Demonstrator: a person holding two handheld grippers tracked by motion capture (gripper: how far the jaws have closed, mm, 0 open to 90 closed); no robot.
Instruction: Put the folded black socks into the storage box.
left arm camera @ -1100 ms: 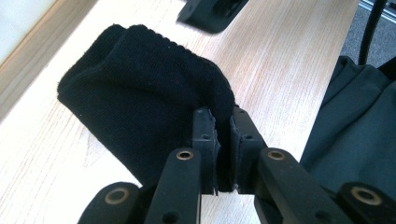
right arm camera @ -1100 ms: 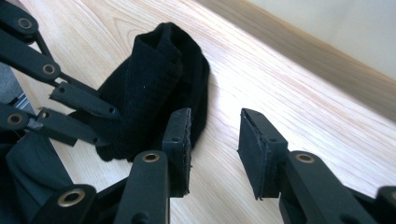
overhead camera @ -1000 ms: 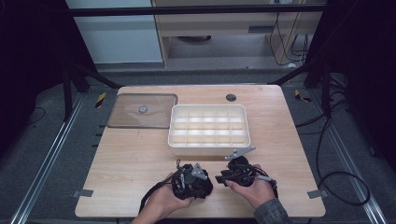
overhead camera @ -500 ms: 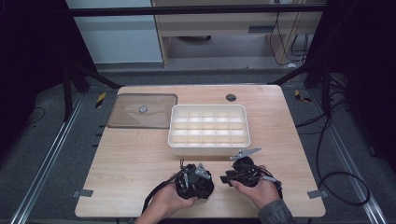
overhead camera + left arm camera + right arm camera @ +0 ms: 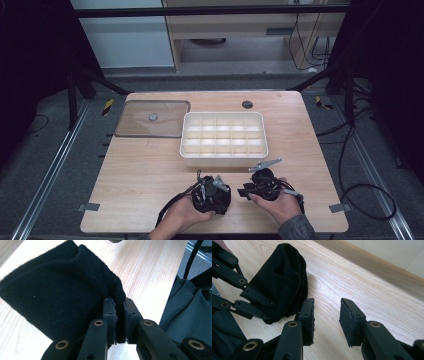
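- Currently the left claw [image 5: 119, 315] is clamped on the edge of a black knitted cloth [image 5: 57, 290], which lies on the pale wooden tabletop [image 5: 150, 175] on the person's side of the white compartmented plastic tray [image 5: 223, 137].
- Beside it, the right claw [image 5: 325, 315] stands spread and empty, just next to the cloth on the tray's near side.
- Risk, as I judge it: the pinch takes little fabric, so a sharp tug could slip it free.
- A transparent flat lid [image 5: 152, 118] lies left of the tray.

My right gripper [image 5: 246, 191] drifted a little toward the table's [image 5: 150, 170] right edge, away from my left gripper [image 5: 221, 186]; jaws apart.
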